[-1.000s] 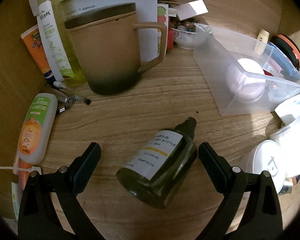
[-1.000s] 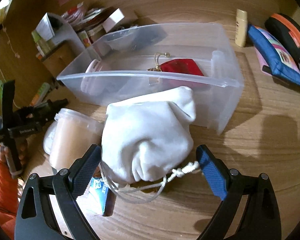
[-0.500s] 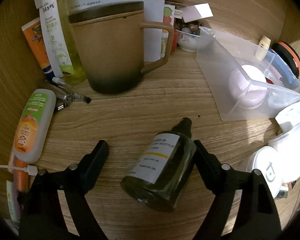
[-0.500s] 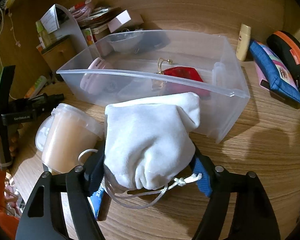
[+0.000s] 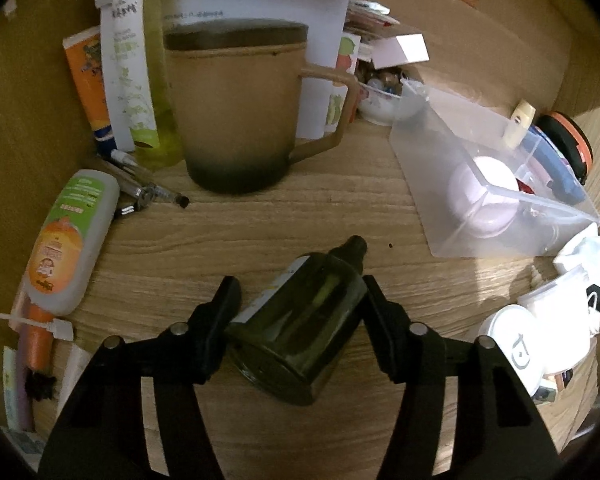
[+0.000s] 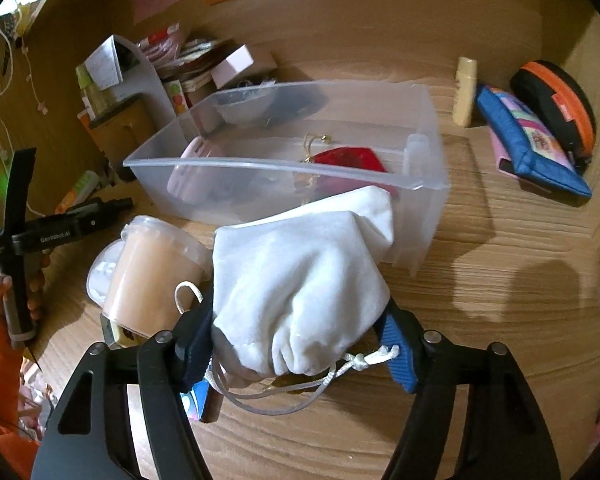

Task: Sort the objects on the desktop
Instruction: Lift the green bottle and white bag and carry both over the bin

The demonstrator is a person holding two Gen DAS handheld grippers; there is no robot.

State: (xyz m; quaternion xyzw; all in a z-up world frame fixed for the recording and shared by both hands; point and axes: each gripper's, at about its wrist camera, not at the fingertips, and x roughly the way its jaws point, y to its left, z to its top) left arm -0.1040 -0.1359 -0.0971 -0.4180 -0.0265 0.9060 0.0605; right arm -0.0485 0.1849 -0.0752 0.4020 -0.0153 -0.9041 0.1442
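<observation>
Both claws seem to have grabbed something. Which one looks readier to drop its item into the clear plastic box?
Probably the right claw. Its jaws are closing on the white pouch, directly before the clear box. The left claw, closing on the green bottle, has the box off to its side.

Your wooden desk [image 5: 260, 232] carries a brown mug [image 5: 232, 112] straight ahead of the left tongs, a clear bin [image 6: 300, 168] ahead of the right tongs, and a blue pouch [image 6: 532, 144] to their far right.
</observation>
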